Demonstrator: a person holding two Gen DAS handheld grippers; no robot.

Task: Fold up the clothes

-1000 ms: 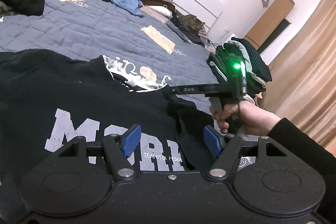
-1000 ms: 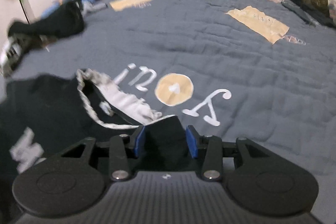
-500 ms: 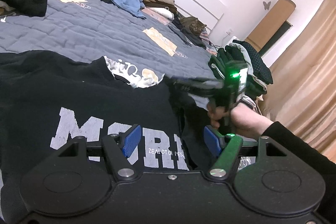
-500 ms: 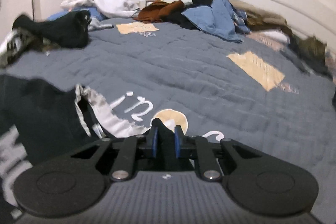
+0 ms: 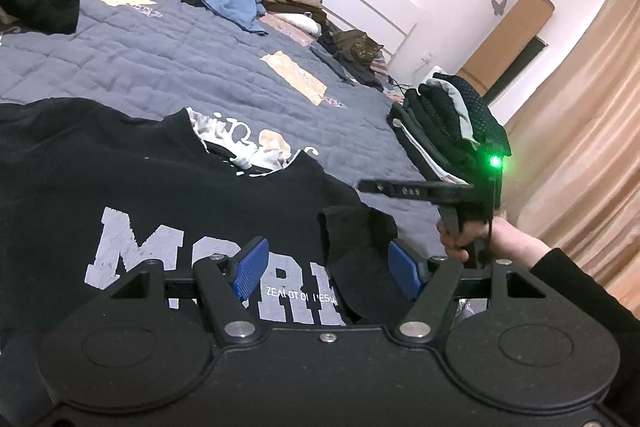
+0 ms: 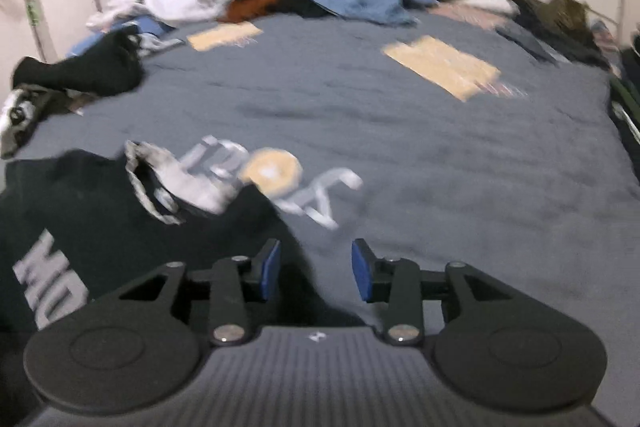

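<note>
Left wrist view: your left gripper (image 5: 328, 269) hangs with its blue pads apart over the black sweatshirt (image 5: 132, 187), which lies spread on the bed (image 5: 160, 67) with its grey lettering up; nothing is pinched. A loose flap of black sleeve (image 5: 356, 259) sits between the pads but touches neither as far as I can tell. Your right hand (image 5: 476, 239) holds the right gripper (image 5: 368, 185) just above the shirt's right shoulder. Risk here: that flap is bunched, so closing now likely grabs two layers and bakes in a crooked fold. The folded stack (image 5: 448, 123) at the bed edge is close to that hand; a wide swing could topple it. Right wrist view: blurred, so edges are hard to read. The right gripper's (image 6: 316, 273) jaws are opening, with only bedspread and a dark edge of shirt showing between them, nothing clamped. Risk: the released sleeve may slump back off the body and undo the fold. The collar (image 6: 168, 183) looks rumpled; folding over it could leave a lump.
</note>
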